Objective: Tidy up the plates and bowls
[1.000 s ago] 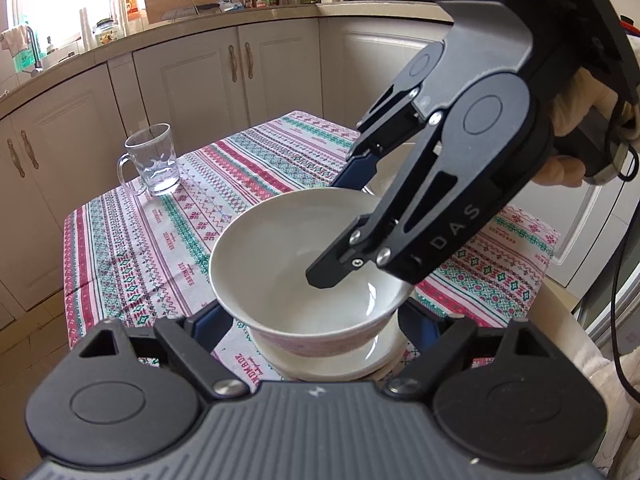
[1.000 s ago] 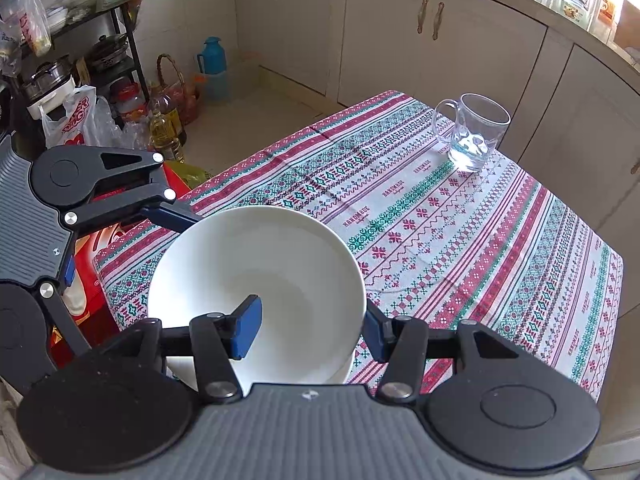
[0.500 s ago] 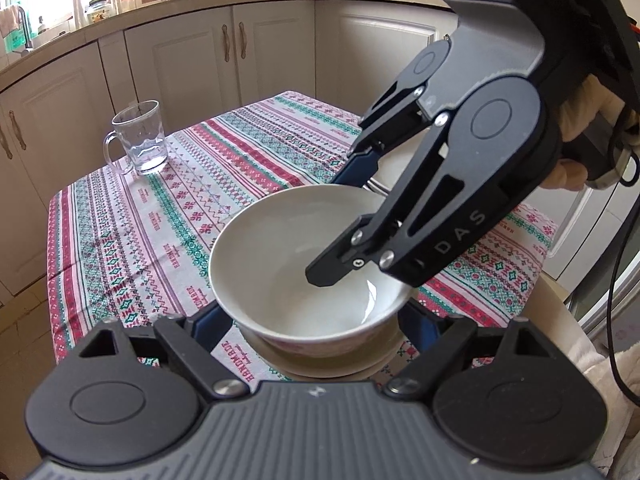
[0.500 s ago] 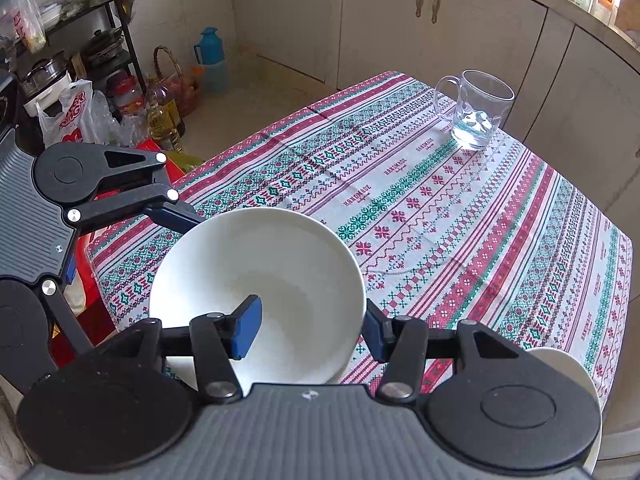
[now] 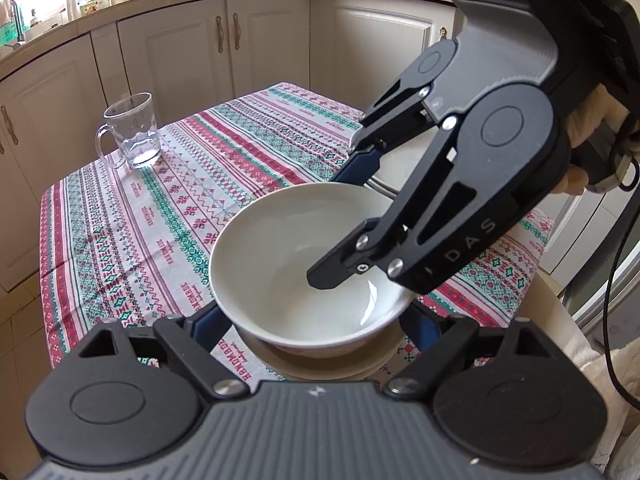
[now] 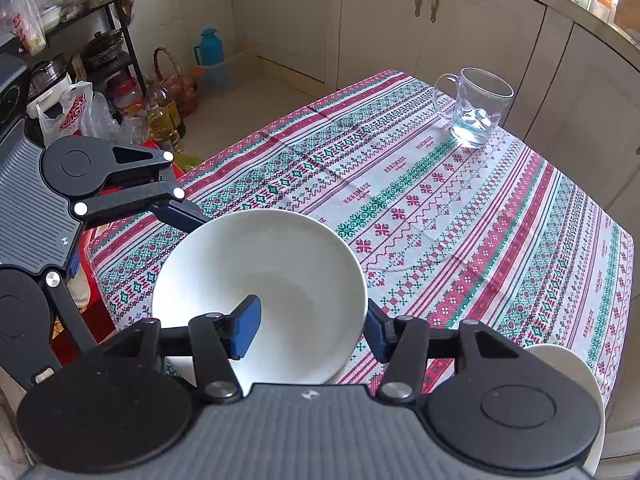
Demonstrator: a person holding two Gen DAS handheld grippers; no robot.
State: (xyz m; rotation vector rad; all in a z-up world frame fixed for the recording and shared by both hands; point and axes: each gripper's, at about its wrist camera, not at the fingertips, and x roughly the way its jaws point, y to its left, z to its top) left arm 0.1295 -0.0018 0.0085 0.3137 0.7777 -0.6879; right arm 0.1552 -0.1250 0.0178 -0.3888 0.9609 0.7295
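The white bowl sits on a cream plate at the near edge of my bench, and both my tongs are at it. My right tongs straddle the bowl's near rim, one blue pad inside the bowl and the other outside, with a gap on both sides, so they stand wide and grip nothing. From my left camera the right tongs slant down from the upper right, their dark linkage marked "DAS", one finger reaching into the bowl and a blue one behind the far rim. My left tongs are spread wide to either side of the bowl and plate, low by the plate's edge; whether the pads touch it I cannot tell. The striped tablecloth carries the woven word "HANDMADE" repeated along its bands. A glass mug stands at the far corner, well apart from the bowl. Only my right camera shows a second white dish at the right edge, a white bag with red lettering, an oil bottle and a blue jug on the floor.
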